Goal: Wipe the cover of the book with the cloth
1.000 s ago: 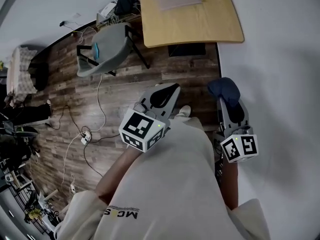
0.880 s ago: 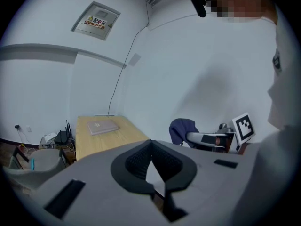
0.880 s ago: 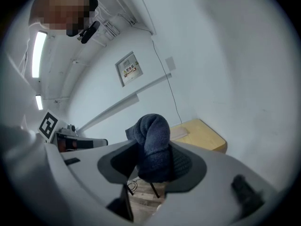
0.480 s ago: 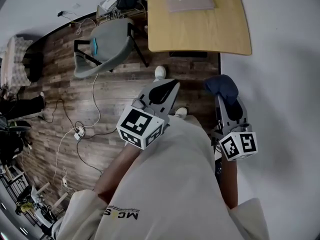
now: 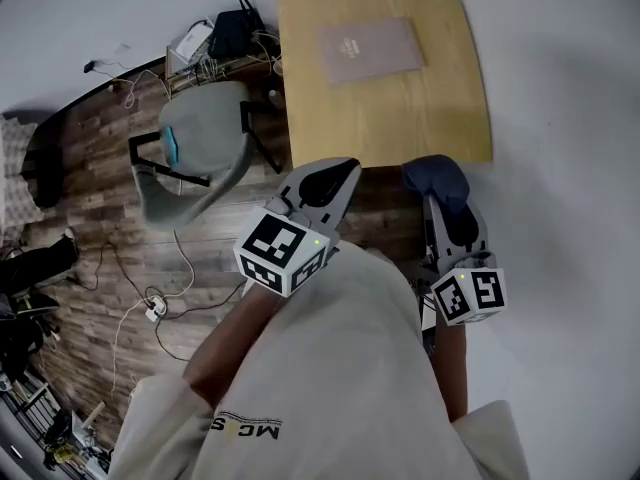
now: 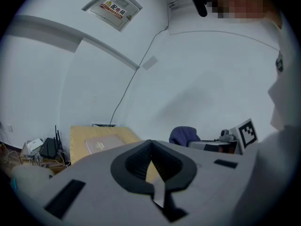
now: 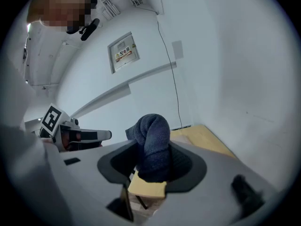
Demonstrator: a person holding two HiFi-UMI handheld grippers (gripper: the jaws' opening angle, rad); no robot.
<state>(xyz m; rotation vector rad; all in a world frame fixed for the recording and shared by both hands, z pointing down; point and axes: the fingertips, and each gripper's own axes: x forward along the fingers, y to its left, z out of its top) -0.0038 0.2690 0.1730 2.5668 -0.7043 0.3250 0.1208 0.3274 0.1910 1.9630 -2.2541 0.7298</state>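
Head view looks steeply down on a light wooden tabletop (image 5: 450,118) set against a white wall, with a pale pink-grey flat book (image 5: 370,48) lying cover-up on its far half. The book's long axis runs left to right across the tabletop, its right end tilted slightly away. Only bare wood lies between it and the near edge.

The right tool (image 5: 450,203) hangs over that near edge, clenched on a bunched dark blue cloth (image 5: 435,175) that bulges up past its tips; the cloth is well apart from the book. In the right gripper view the cloth (image 7: 151,131) fills the gap in the tool (image 7: 153,149).

The left tool (image 5: 340,173) is held just short of the tabletop's near edge, left of the cloth, pointing towards the book. In the left gripper view its tips (image 6: 151,142) meet with nothing between them, and the book (image 6: 103,144) shows beyond.

A grey shell chair with black legs (image 5: 200,143) stands on the dark plank floor (image 5: 110,248) just left of the tabletop. A black router (image 5: 235,36) and tangled cables (image 5: 165,298) lie near the wall and across the floor.
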